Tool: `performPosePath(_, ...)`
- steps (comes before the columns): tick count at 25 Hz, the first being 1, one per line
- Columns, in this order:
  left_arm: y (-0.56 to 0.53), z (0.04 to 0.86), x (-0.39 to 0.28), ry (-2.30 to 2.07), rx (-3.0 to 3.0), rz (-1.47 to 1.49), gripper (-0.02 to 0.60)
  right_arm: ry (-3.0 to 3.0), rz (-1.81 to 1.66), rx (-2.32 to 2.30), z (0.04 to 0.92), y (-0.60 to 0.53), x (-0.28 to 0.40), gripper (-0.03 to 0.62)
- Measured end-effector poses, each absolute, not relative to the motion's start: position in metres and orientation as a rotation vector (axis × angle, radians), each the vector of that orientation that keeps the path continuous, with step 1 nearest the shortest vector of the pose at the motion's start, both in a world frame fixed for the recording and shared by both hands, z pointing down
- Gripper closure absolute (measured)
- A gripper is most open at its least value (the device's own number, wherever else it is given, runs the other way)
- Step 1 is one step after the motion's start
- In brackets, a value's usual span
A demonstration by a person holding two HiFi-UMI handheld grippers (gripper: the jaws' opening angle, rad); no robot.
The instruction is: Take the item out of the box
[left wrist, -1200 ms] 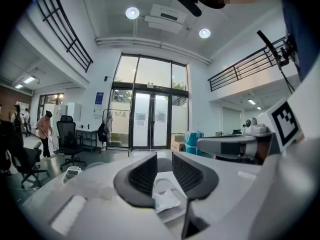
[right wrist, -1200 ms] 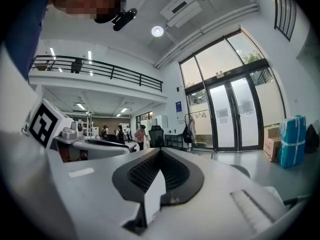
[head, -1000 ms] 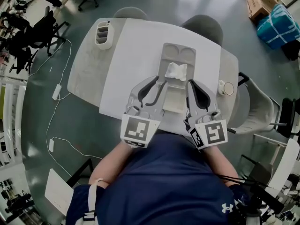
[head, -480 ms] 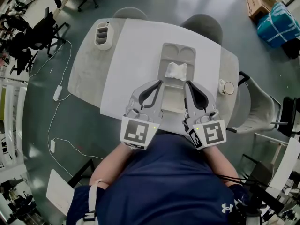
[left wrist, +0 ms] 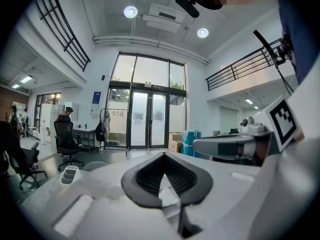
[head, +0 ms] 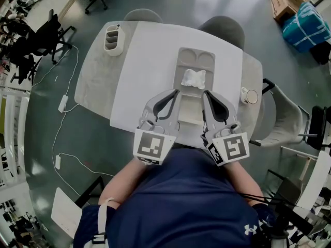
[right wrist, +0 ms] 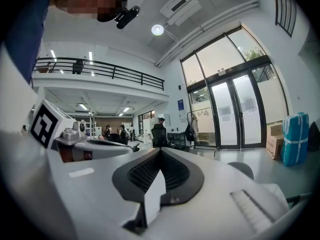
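Note:
A long grey compartment box (head: 182, 61) lies in the middle of the white table (head: 145, 61). A crumpled white item (head: 194, 78) rests in it. My left gripper (head: 177, 91) lies at the box's near left side, its tips touching and empty, a short way short of the item. My right gripper (head: 205, 92) lies at the near right side, also shut on nothing. In the left gripper view the black jaws meet at the tip (left wrist: 164, 155), and a bit of the white item (left wrist: 168, 196) shows through the loop. The right gripper view shows its jaws closed at the tip (right wrist: 161, 150).
A white slotted organiser (head: 114, 37) stands at the table's far left corner, also in the left gripper view (left wrist: 69, 175). A small round object (head: 251, 97) sits at the right edge. Two grey chairs (head: 225, 30) stand behind the table. A cardboard box and a blue bundle (head: 307, 27) are on the floor, far right.
The left gripper's jaws, spread apart a second ago, have closed with nothing between them. Both grippers stay in place beside the box.

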State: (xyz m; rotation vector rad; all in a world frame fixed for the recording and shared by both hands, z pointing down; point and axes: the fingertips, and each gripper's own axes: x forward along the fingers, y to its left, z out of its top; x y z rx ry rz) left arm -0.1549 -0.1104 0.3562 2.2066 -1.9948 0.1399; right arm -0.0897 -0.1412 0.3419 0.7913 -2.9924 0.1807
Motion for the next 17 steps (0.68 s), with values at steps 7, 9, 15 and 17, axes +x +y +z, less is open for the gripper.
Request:
performPosePath(7, -0.1124, 0.3583, -0.1535, -1.982, 2.247, 0.182, 0.58, -2.988, 0.2, 0.791, 0.3426, -0.1421, -0.0891, 0.592)
performPosePath(9, -0.1129, 0.3594, -0.153, -1.976, 2.248, 0.184, 0.58, -2.987, 0.207, 0.792, 0.3435, -0.1427, -0.089, 0.592)
performPosePath(15, -0.1129, 0.3585, -0.1541, -1.964, 2.225, 0.157, 0.58, -2.979, 0.215, 0.801, 0.3433, -0.1424, -0.0901, 0.593)
performPosePath(17, -0.1114, 0.3582, -0.1541, -1.959, 2.213, 0.143, 0.58, -2.976, 0.217, 0.803, 0.3434, -0.1406, -0.0902, 0.592)
